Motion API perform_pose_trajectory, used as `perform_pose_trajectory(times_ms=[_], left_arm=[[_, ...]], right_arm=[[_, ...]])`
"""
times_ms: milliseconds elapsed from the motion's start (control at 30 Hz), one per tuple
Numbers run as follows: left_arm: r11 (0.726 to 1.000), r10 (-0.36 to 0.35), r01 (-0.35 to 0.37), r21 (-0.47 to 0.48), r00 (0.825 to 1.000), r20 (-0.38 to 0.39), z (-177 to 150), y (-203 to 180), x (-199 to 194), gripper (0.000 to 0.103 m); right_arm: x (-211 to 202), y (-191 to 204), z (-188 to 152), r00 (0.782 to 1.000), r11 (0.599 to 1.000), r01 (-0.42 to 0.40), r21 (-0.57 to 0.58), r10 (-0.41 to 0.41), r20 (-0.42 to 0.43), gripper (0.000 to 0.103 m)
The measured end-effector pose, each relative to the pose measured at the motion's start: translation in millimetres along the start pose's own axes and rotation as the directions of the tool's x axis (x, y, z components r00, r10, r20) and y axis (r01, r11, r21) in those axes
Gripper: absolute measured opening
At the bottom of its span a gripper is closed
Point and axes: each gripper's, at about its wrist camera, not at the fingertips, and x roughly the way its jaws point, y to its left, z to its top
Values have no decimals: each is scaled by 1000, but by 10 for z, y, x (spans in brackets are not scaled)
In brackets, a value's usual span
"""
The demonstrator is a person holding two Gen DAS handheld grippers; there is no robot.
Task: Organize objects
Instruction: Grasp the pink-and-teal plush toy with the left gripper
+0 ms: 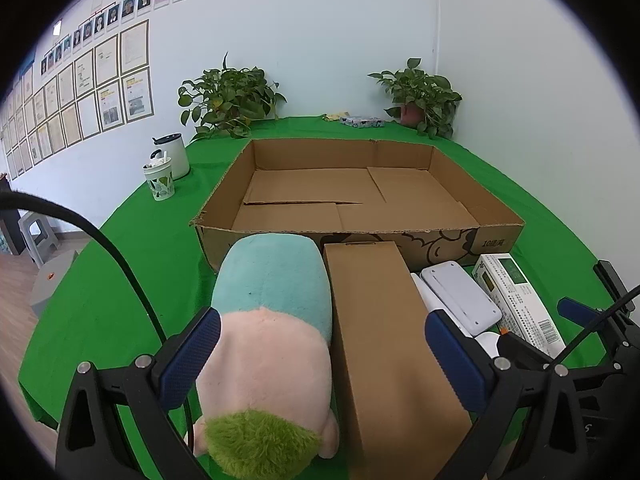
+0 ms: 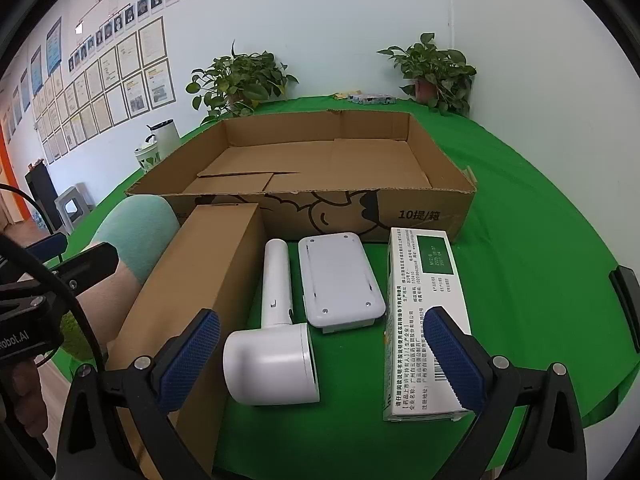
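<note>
Surface (image 1: pixel 132 248): a green-covered surface against a pale wall; rows of framed papers and small portrait photos hang on the wall to the left.
Tray box (image 1: pixel 460 242): a wide, shallow open cardboard box in the middle of the surface, empty, with loose flaps lying flat on its floor. Printed drawing and lettering on its near wall.
Plush toy (image 1: pixel 272 320): lies in front of the tray box at the left, teal at the far end, pink in the middle, green fuzz nearest the camera.
Long box (image 1: pixel 384 340): a closed brown carton lying just right of the plush toy, touching it, its far end against the tray box.
Hair dryer (image 2: pixel 276 344): white, lying right of the long box, handle pointing toward the tray box.
White case (image 2: pixel 340 280): a flat rounded-corner case just right of the dryer's handle.
Medicine box (image 2: pixel 424 312): white and green with printed text and a barcode, rightmost in the row.
Left gripper (image 1: pixel 322 356): jaws wide, holding nothing, above the plush toy and long box, angled downward.
Right gripper (image 2: pixel 320 356): jaws wide, holding nothing, above the hair dryer, right pad over the medicine box.
Background: two potted plants (image 1: pixel 230 98) at the far edge, a white jug (image 1: pixel 174 154) and a patterned cup (image 1: pixel 159 180) at the left.
</note>
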Motion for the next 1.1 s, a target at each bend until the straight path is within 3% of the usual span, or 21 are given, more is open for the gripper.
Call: perform_pose_trajectory(times_ms=[133,333,533,667,833,900,1000,1100], left_arm=[[1000,9,-9,-1,1000,-6,13,33,22,102],[1000,-23,23,7,999,44,41,104,-70,102],[998,-55,55,15,998,31,15,198,-77,102],[996,-86,86,-20,996,2,-22,330,-61,102],[994,-100,98,-39,993,-56,-142,433,42,102],[994,-92,86,-72,992,-88,-219,502,121,101],[984,-131,113,-138,982,-134,-355,631,243,91],[960,-231,206,-189,965,-125,-443,719,259,81]], right_arm=[[42,-6,4,1000,1000,7,-1,-7,-8,103],[77,25,19,1000,1000,13,-11,-13,-12,102],[112,86,55,999,998,32,-57,-32,-3,102],[107,152,104,998,987,62,-151,-57,37,102],[95,256,194,996,958,43,-283,-17,93,102],[33,331,224,989,937,-17,-349,66,130,102],[-167,492,252,942,863,-184,-470,292,167,102],[-278,704,337,896,796,-281,-536,418,150,102]])
